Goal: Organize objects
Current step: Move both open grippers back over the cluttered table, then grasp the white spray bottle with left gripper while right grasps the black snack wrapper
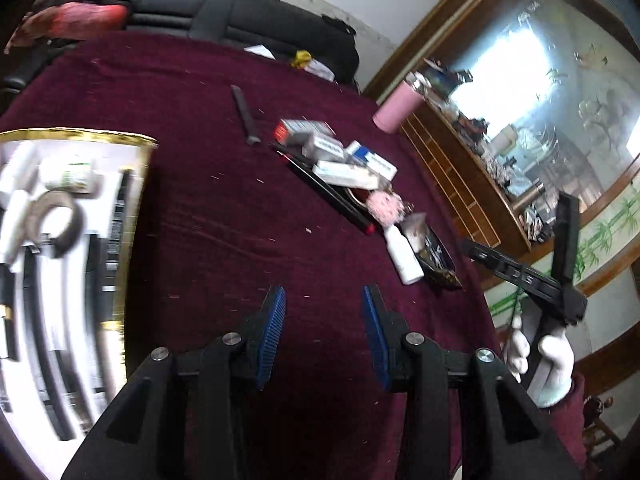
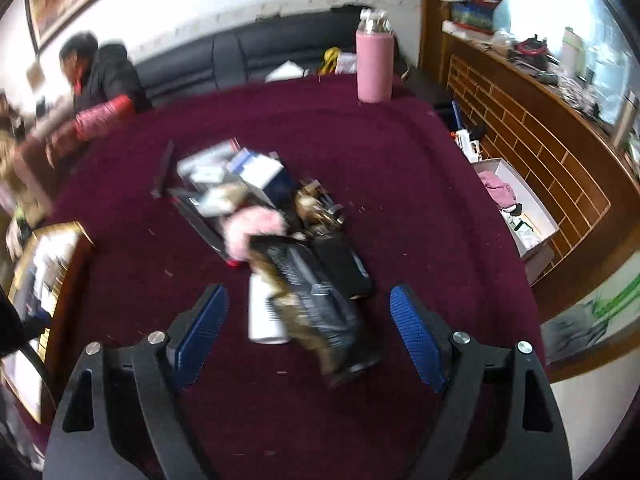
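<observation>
A: Where's the dark foil packet [image 2: 316,300] from the right gripper [image 2: 308,312]?
B: Straight ahead between its spread, empty jaws, long axis running away toward the pile on the desk [image 2: 420,184], white bottle [image 2: 264,312] touching its left.
A: The left gripper [image 1: 324,320]?
B: Released too, farther off; only its view shows the gold-rimmed box's [image 1: 132,208] contents.
</observation>
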